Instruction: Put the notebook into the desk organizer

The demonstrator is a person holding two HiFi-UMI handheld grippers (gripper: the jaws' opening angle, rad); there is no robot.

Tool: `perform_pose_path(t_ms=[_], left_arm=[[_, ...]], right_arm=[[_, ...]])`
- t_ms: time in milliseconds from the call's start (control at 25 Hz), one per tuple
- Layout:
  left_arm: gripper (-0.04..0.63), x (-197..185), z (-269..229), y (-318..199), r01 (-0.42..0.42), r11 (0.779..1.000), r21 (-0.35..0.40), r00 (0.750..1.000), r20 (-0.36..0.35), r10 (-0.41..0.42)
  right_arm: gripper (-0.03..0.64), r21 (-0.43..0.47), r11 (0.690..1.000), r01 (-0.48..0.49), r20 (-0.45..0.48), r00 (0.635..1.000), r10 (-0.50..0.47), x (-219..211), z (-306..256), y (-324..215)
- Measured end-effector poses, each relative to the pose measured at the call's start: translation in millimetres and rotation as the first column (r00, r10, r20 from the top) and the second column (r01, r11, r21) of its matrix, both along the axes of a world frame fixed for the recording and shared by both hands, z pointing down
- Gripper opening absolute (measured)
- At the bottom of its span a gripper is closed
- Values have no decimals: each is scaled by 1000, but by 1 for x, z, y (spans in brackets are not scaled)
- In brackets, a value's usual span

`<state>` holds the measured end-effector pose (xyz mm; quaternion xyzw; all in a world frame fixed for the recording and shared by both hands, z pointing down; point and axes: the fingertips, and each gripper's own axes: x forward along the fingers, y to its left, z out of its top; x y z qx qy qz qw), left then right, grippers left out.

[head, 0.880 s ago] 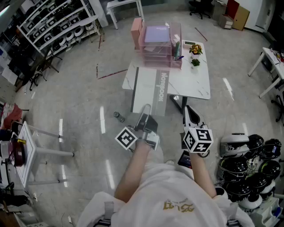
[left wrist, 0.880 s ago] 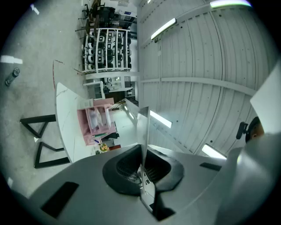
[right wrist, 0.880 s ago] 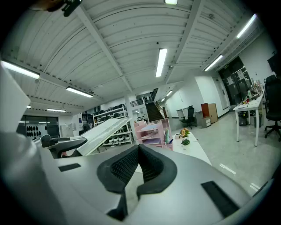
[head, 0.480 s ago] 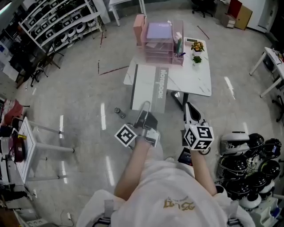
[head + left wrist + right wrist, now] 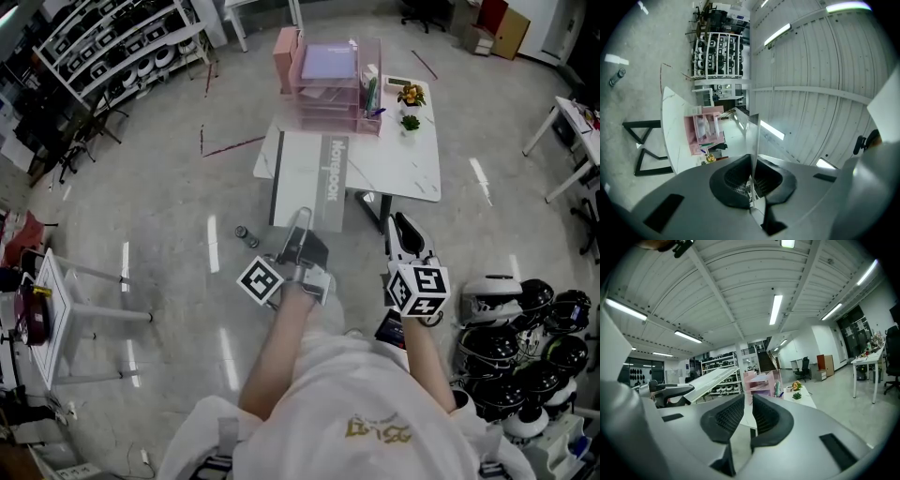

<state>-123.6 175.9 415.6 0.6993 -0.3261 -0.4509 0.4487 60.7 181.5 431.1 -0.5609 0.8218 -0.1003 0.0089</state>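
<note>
A large grey and white notebook sticks out forward from my left gripper, which is shut on its near edge. It hangs over the near end of the white table. In the left gripper view the notebook shows edge-on between the pads. The pink desk organizer stands at the table's far end, beyond the notebook. My right gripper hovers to the right of the notebook, shut and holding nothing. From the right gripper view the notebook slants up at the left, with the organizer straight ahead.
Two small potted plants and some pens sit beside the organizer. Several helmets are piled on the floor at the right. A small white table stands at the left, shelving at the back left, and a small object lies on the floor.
The view has shifted slightly and the table sits a little further left. Both grippers keep their pose, and the notebook stays in the left one.
</note>
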Motion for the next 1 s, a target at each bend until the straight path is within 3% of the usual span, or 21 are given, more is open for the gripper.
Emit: perform_pose_path(t_ms=[440, 1000], left_arm=[[23, 12, 19, -82, -2, 999, -36, 1000, -27, 1], [23, 10, 27, -301, -84, 994, -77, 995, -65, 79]], right_arm=[[46, -29, 1000, -4, -25, 1000, 4, 13, 19, -76], [14, -86, 995, -41, -33, 999, 38, -8, 37, -284]])
